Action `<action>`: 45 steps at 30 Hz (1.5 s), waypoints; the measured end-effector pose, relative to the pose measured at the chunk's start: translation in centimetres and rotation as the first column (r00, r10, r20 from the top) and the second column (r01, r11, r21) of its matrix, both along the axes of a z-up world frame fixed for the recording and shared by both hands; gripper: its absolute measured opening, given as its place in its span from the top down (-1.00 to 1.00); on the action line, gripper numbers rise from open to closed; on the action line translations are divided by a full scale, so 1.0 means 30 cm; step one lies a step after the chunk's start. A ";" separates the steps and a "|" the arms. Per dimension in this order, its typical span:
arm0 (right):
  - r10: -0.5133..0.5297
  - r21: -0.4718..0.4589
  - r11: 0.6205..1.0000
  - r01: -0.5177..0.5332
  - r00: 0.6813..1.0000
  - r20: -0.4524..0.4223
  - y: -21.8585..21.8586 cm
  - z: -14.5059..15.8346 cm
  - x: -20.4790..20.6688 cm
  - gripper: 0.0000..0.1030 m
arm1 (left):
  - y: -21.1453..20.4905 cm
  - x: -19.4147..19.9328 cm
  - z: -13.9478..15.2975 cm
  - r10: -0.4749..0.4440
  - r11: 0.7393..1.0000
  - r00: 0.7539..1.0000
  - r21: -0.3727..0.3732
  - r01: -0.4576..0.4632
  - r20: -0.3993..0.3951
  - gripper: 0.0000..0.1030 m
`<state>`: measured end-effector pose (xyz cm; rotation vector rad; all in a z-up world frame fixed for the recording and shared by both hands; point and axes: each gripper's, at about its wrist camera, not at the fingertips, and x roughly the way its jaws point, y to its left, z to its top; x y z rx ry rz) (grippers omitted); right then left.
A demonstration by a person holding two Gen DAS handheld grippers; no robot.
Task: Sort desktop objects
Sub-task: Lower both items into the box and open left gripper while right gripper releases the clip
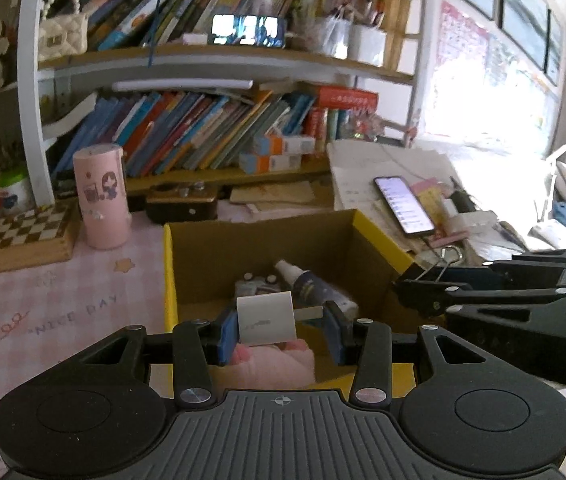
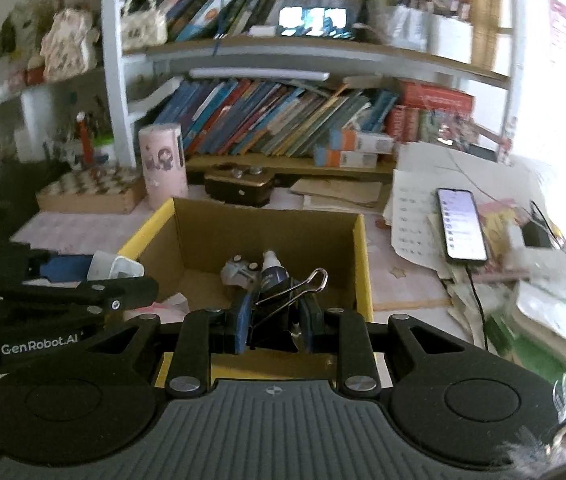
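Right gripper (image 2: 273, 330) clamped on a black binder clip (image 2: 283, 304), wire handles sticking up toward 1 o'clock, held over the near edge of the cardboard box (image 2: 267, 224). Left gripper (image 1: 281, 330) grips a small white box-like item (image 1: 267, 318), exact kind unclear, also above the carton's near side; in the right wrist view it sits at 9 o'clock of the clip. Inside the carton: a dark spray bottle (image 2: 271, 270) with white cap, and a grey gadget (image 2: 237, 272) just beside it. Pink cylinder (image 1: 101, 196) at 11 o'clock of the carton, lit phone (image 1: 403, 204) on papers at 2 o'clock, bookshelf (image 1: 211, 132) behind.
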<state>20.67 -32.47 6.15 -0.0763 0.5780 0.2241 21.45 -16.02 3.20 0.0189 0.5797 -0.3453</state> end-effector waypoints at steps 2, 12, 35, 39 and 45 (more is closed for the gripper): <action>0.024 -0.021 0.999 -0.025 0.999 -0.026 0.007 -0.022 0.047 0.54 | -0.018 0.029 -0.021 0.003 1.000 1.000 0.023 -0.003 -0.012 0.19; 0.080 -0.011 0.996 -0.084 0.982 -0.173 -0.007 -0.103 0.177 0.54 | -0.052 0.150 -0.093 0.021 0.998 0.995 0.062 -0.015 -0.095 0.18; 0.148 0.022 0.989 -0.147 0.960 -0.240 -0.034 -0.169 0.220 0.54 | -0.069 0.154 -0.145 0.050 0.994 0.994 0.098 -0.040 -0.101 0.18; 0.146 0.037 0.989 -0.141 0.962 -0.230 -0.040 -0.164 0.208 0.51 | -0.061 0.130 -0.136 0.065 0.993 0.995 0.099 -0.057 -0.077 0.09; 0.111 0.025 0.994 -0.108 0.976 -0.188 -0.048 -0.141 0.153 0.14 | -0.026 0.068 -0.084 0.082 0.995 0.996 0.062 -0.081 -0.019 -0.25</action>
